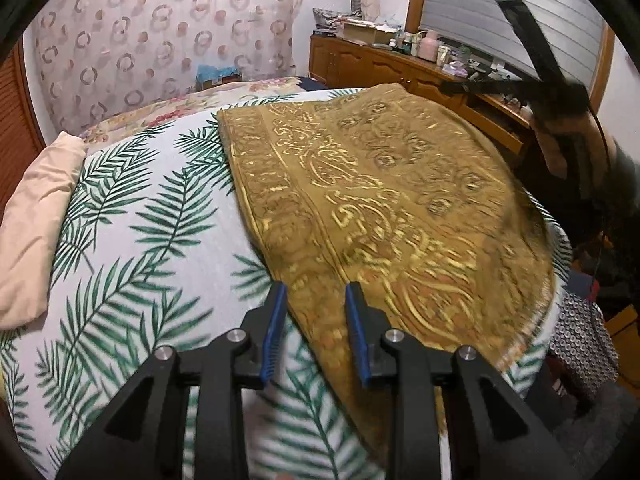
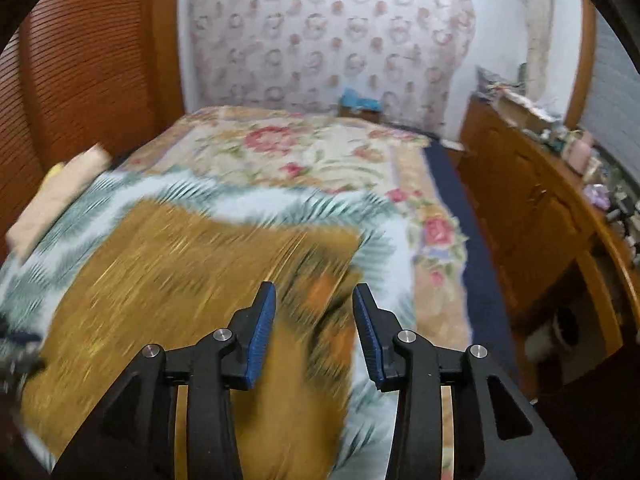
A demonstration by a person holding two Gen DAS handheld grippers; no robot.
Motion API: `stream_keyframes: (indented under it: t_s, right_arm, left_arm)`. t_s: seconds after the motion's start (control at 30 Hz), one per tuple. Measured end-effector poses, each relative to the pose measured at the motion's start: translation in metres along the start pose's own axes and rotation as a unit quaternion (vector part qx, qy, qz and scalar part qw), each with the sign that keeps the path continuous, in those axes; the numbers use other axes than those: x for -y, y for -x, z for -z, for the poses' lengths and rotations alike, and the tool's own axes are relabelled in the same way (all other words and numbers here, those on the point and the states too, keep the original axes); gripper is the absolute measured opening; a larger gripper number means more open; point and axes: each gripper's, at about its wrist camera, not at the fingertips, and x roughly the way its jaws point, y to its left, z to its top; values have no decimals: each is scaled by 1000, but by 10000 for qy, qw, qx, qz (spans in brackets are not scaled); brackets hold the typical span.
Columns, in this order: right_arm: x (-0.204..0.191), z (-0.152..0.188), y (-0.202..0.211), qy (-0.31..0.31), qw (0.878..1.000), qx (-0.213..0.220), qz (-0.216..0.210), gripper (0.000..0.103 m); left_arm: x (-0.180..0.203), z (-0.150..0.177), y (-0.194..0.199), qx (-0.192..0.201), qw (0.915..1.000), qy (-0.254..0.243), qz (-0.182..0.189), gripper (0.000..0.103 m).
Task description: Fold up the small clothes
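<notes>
A mustard-gold patterned cloth [image 1: 384, 200] lies spread flat on the white palm-leaf sheet [image 1: 160, 216] of a bed. My left gripper [image 1: 316, 292] is open, its blue pads just above the cloth's near left edge, holding nothing. The right gripper shows in the left wrist view as a blurred black shape [image 1: 552, 92] high at the right, above the cloth's far side. In the right wrist view the same cloth [image 2: 192, 272] is motion-blurred below my right gripper [image 2: 314, 294], which is open and empty over the cloth's right part.
A folded peach cloth [image 1: 36, 216] lies at the sheet's left edge. A floral bedspread [image 2: 304, 152] covers the far bed. A wooden dresser [image 2: 532, 204] with clutter runs along the right, with dark floor [image 2: 472, 248] between. A patterned curtain [image 1: 160, 32] hangs behind.
</notes>
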Motion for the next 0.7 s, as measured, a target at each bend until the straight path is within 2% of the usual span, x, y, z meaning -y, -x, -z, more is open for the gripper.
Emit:
stream_keyframes:
  t_s: [0.07, 0.17, 0.37, 0.5, 0.63, 0.67, 0.7]
  right_arm:
    - [-13, 21, 16, 69, 9996, 15, -274, 40]
    - [-33, 51, 33, 245, 9987, -83, -449, 40]
    - [-48, 90, 39, 356, 9985, -355, -224, 40]
    - [-45, 98, 45, 311, 9986, -342, -251, 40]
    - [-51, 96, 56, 257, 9982, -229, -491, 40]
    - [-55, 95, 58, 272, 9977, -204, -580, 42]
    - [-59, 95, 60, 308, 9973, -183, -647, 49]
  left_arm:
    - [3, 7, 9, 3, 10000, -9, 61, 28]
    - [8, 18, 16, -87, 9999, -56, 95, 29]
    - [10, 35, 16, -253, 9996, 29, 88, 29]
    - [15, 44, 18, -274, 9995, 58, 156, 29]
    - [17, 45, 19, -258, 9994, 186, 132, 29]
    - [17, 46, 20, -260, 9993, 227, 135, 29]
    - [17, 46, 20, -270, 9992, 251, 137, 29]
